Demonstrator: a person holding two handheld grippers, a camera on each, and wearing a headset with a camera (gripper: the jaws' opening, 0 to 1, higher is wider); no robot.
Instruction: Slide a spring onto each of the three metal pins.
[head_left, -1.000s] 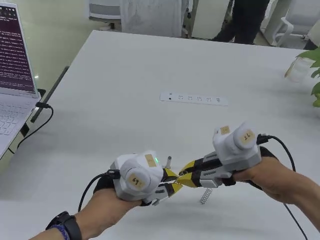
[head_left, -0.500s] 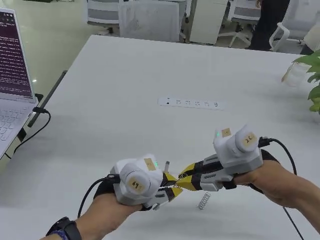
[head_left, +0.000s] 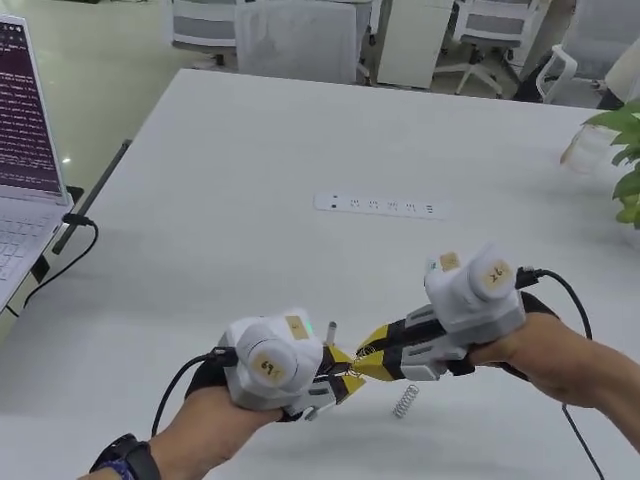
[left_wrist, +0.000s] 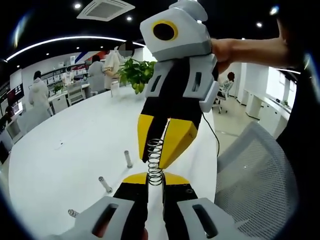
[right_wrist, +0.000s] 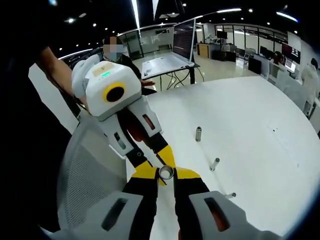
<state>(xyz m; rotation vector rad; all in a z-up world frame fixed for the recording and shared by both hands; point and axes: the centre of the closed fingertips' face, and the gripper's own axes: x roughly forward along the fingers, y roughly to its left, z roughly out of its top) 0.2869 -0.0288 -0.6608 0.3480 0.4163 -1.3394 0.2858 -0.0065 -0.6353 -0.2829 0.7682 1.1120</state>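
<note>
My two grippers meet tip to tip near the table's front edge. A small metal spring (left_wrist: 155, 159) runs between them. My right gripper (right_wrist: 166, 173) is shut on it, and the spring (right_wrist: 166, 173) shows end-on between its yellow tips. My left gripper (left_wrist: 155, 179) is shut on the spring's lower end. From the head camera, the left gripper (head_left: 345, 372) and right gripper (head_left: 362, 358) touch just above the table. A second spring (head_left: 405, 401) lies loose under the right gripper. Three short metal pins (left_wrist: 128, 158) (left_wrist: 105, 184) (left_wrist: 73, 213) stand on the table, one pin (head_left: 332, 333) just behind the tips.
A white power strip (head_left: 382, 207) lies mid-table. An open laptop (head_left: 20, 150) with a black cable (head_left: 70, 245) sits at the left edge. A potted plant (head_left: 625, 150) stands at the far right. Office chairs stand beyond the table.
The head camera has shifted a little. Both grippers stay tip to tip with the spring between them.
</note>
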